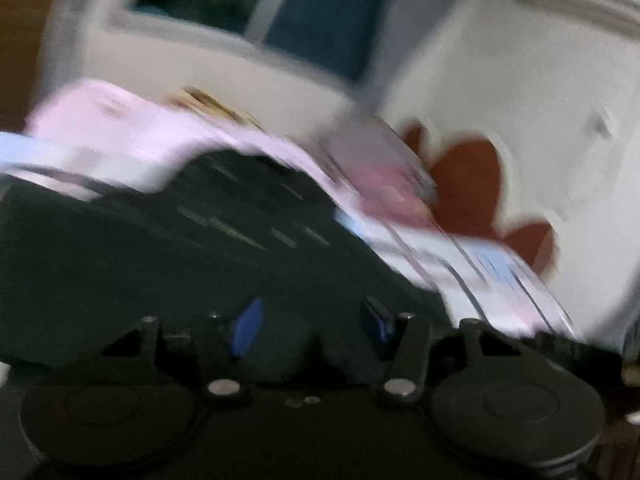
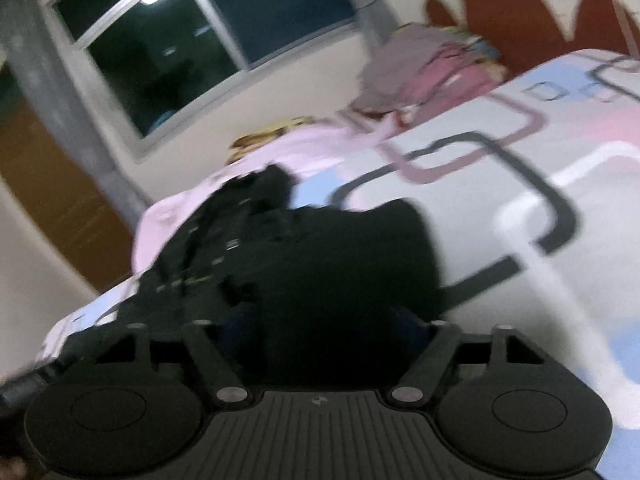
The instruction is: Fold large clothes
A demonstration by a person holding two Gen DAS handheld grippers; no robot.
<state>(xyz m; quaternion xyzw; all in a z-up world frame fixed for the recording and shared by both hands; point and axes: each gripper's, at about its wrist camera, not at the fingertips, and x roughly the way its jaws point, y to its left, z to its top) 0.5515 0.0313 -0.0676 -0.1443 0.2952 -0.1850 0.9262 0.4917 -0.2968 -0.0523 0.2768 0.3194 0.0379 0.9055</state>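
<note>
Both views are blurred and sit close above a bed (image 2: pixel 520 152) covered by a sheet printed with pink, blue and dark looping lines.

A dark garment (image 2: pixel 320 264) lies on the sheet directly ahead of both pairs of tongs. In the right wrist view it is bunched and partly doubled over, with a ragged edge trailing off to the left.

The left tongs (image 1: pixel 312 326) show blue pads (image 1: pixel 248 326) set apart, and the dark cloth lies between and beneath them. They look released, though the blur makes it hard to say whether any cloth is pinched.

The right tongs (image 2: pixel 324 328) have their tips buried in the dark fabric. I cannot tell whether they are clenched on it or released.

A pale pink garment (image 2: pixel 288 148) lies just beyond the dark one, farther from both tongs. Beyond that, a heap of mauve and pink clothes (image 2: pixel 424 76) rests near the far edge of the bed.

No basket, bin or other container appears in either view.

Judging by the layout, the step in hand is gathering or turning over the near edge of the dark garment, early in the fold. The next move likely calls for a firm grip on two edge points, then a lift together to spread the cloth flat.
</note>
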